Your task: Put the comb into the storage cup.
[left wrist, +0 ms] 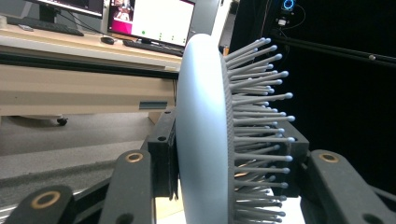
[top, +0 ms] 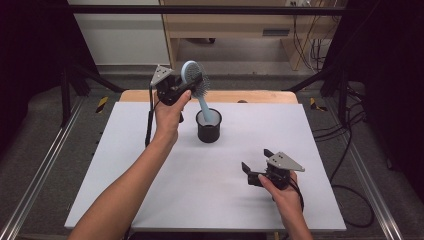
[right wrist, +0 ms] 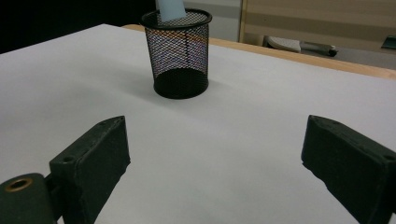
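Hairbrush handle in the mesh cup, head clamped in my left tongs.

Nearest me, at about 5 o'clock on the counter [top: 150, 200], my right tongs [top: 256, 171] rest with jaws wide apart and nothing between them, facing the black mesh cup [right wrist: 179, 51]. At centre that cup holds the handle of the pale blue hairbrush [top: 196, 85], leaning toward 11 o'clock. There my left tongs [top: 186, 86] are clamped across the brush head [left wrist: 205, 135], one jaw on its smooth back, the other among the bristles. I judge the light cup could tip or drag if I pull sideways, and bristles give a springy, slippery hold. I read no brand or writing anywhere.
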`<state>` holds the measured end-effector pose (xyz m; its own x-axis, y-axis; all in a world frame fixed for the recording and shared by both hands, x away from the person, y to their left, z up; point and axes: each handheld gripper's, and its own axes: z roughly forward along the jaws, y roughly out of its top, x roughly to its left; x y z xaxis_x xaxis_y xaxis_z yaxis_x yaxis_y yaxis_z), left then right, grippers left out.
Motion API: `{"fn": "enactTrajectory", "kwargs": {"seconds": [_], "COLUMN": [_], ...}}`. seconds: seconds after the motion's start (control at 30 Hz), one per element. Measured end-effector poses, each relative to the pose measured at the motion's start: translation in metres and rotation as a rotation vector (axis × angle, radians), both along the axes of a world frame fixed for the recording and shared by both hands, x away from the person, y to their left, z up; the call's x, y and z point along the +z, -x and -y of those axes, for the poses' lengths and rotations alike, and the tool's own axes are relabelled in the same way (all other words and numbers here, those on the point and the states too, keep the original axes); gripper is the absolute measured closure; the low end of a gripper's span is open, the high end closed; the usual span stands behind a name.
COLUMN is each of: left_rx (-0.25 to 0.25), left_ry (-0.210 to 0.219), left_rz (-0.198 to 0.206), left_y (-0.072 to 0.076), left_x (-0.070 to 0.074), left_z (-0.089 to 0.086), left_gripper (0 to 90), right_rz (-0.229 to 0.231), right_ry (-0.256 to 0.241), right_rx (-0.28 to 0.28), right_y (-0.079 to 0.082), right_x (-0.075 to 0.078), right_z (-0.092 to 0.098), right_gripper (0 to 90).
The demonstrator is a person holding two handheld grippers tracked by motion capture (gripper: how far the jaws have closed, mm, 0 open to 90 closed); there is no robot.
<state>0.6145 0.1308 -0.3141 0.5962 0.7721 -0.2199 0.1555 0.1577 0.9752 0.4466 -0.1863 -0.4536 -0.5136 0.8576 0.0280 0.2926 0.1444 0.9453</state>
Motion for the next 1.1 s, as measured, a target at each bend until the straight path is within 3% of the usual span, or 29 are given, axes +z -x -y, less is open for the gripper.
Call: {"fn": "enactTrajectory", "kwargs": {"seconds": [1.1], "left_rx": [0.013], "left_ry": [-0.026], "left_rz": [-0.04], "left_y": [-0.011], "left_x": [-0.021], "left_z": [0.008], "left_gripper": [52.7], "right_rz": [-0.005], "right_ry": [-0.006], "right_rx": [-0.002], "right_y": [-0.001], "right_x": [0.0], "right_z": [0.002], "right_gripper": [7.8]}}
